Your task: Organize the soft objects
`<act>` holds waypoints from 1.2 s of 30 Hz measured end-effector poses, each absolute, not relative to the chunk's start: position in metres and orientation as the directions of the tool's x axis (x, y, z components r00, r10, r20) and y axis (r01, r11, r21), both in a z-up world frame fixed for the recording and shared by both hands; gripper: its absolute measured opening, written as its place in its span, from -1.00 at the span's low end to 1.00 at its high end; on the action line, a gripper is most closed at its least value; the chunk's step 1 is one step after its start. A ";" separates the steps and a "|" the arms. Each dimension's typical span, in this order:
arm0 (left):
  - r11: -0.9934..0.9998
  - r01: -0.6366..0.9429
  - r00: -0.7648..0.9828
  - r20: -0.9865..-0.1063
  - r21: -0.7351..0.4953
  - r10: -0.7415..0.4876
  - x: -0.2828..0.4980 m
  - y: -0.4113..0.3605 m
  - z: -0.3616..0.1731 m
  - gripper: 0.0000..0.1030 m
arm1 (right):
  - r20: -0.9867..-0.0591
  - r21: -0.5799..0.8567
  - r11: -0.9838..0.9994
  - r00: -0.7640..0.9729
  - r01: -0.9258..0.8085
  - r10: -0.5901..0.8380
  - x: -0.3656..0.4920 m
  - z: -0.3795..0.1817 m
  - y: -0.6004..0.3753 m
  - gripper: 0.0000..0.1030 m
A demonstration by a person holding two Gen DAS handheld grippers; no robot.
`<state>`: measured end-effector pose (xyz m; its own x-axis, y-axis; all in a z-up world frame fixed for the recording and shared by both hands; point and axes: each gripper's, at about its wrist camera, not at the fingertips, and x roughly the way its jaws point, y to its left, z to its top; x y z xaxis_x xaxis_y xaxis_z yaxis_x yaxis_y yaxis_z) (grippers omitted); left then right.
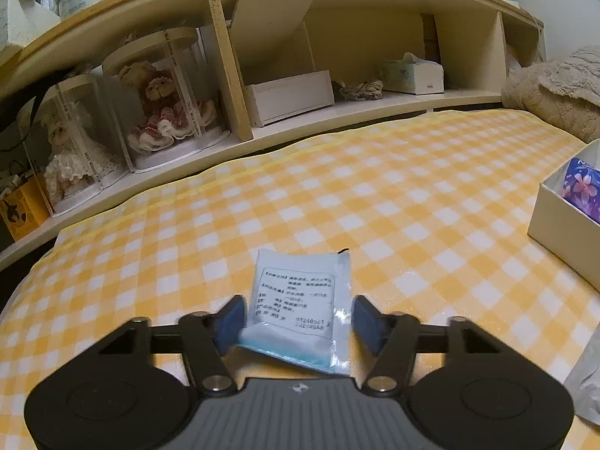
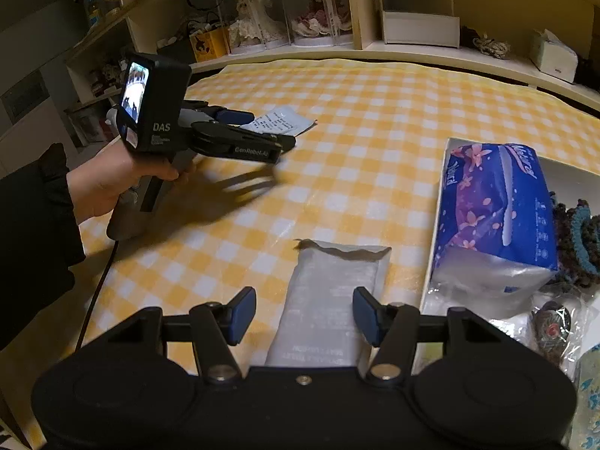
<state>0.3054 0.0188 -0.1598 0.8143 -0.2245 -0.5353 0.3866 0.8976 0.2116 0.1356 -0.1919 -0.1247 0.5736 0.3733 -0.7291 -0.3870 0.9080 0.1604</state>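
Yellow checked cloth covers the bed below a shelf. On it, the left gripper straddles a pale blue sachet, its jaws half wide, the left pad at the packet's edge, the right a little clear. The right gripper brackets a white pouch, pads apart from it. A box with a tissue pack waits just beside the pouch. To grip well, I'd center each packet, press low, then close gently so it doesn't slide off.
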 end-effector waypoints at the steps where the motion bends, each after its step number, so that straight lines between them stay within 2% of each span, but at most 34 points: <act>1: 0.898 0.385 0.814 -0.537 0.212 -0.222 0.305 0.019 -0.159 0.19 | -0.732 0.157 0.909 0.573 -0.385 0.369 0.135 -0.126 -0.191 0.13; 9: 0.861 0.467 0.760 -0.589 0.201 -0.275 0.287 0.017 -0.157 0.16 | -0.750 0.094 0.925 0.585 -0.368 0.309 0.133 -0.129 -0.192 0.09; 20: 0.743 0.633 0.597 -0.749 0.218 -0.288 0.219 0.000 -0.152 0.10 | -0.763 0.032 0.909 0.577 -0.415 0.291 0.123 -0.131 -0.185 0.09; 26: 0.735 0.662 0.496 -0.821 0.147 -0.283 0.177 0.003 -0.149 0.09 | -0.784 0.003 0.862 0.534 -0.507 0.316 0.114 -0.138 -0.174 0.10; 32: 0.733 0.672 0.436 -0.855 0.102 -0.281 0.145 0.011 -0.146 0.10 | -0.802 -0.002 0.787 0.471 -0.617 0.367 0.099 -0.136 -0.167 0.10; 35: 0.713 0.695 0.410 -0.866 0.094 -0.286 0.132 0.012 -0.144 0.23 | -0.814 -0.007 0.747 0.438 -0.664 0.381 0.089 -0.134 -0.164 0.10; 36: 0.703 0.705 0.405 -0.867 0.096 -0.289 0.128 0.013 -0.144 0.53 | -0.819 -0.003 0.740 0.426 -0.673 0.384 0.088 -0.133 -0.165 0.10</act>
<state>0.1278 0.0128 -0.1436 0.4053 -0.2886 -0.8674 0.7050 0.7028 0.0956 0.0875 -0.1647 -0.1335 0.4258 0.3839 -0.8193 -0.6728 0.7398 -0.0030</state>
